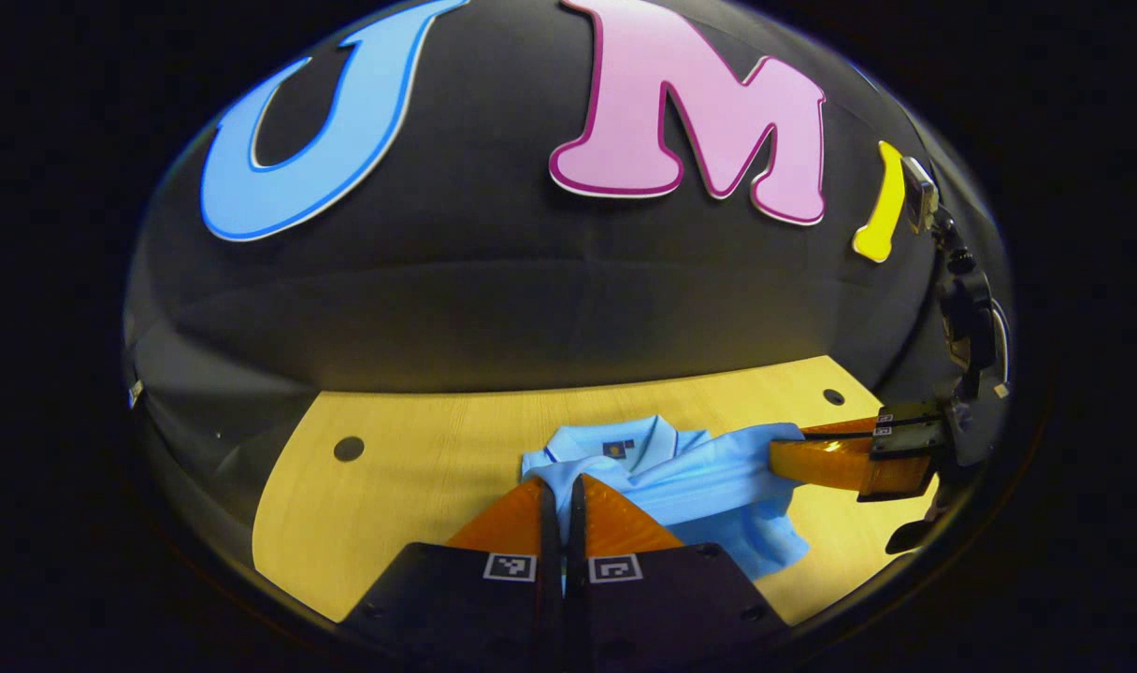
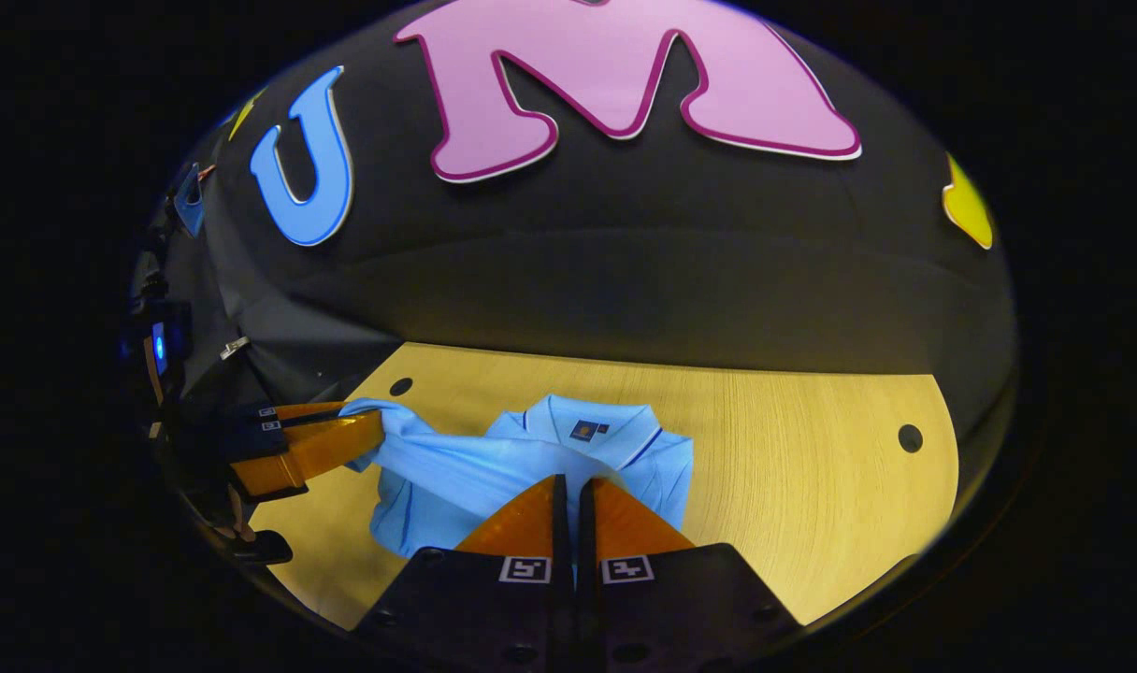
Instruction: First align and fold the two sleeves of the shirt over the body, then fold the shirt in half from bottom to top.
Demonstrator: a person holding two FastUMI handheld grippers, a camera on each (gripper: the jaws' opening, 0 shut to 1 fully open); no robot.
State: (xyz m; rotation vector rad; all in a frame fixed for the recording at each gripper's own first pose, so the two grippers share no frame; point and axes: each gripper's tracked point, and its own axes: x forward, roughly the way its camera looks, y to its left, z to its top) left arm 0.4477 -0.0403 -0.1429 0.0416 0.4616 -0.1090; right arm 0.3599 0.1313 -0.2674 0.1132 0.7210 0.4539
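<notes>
The light blue shirt (image 1: 681, 477) lies on the wooden bench (image 1: 410, 467), collar toward the booth's black wall, and both grippers are on it. In the left gripper view, the left gripper (image 1: 562, 486) has its fingers drawn together on a fold of blue cloth near the shirt's shoulder, with just a narrow slit between them and a sliver of blue showing low in that slit. Over on the right of that view, the right gripper (image 1: 793, 449) comes in from the side, its fingers closed on the end of a sleeve that is pulled across the shirt's body. Switch to the right gripper view and the shirt (image 2: 531, 458) sits just ahead of the right gripper (image 2: 571, 491), fingers pressed close on the cloth below the collar. At the left there, the left gripper (image 2: 367, 425) pinches the sleeve's edge, lifted a little off the bench (image 2: 812, 467). Dark round holes dot the bench top.
</notes>
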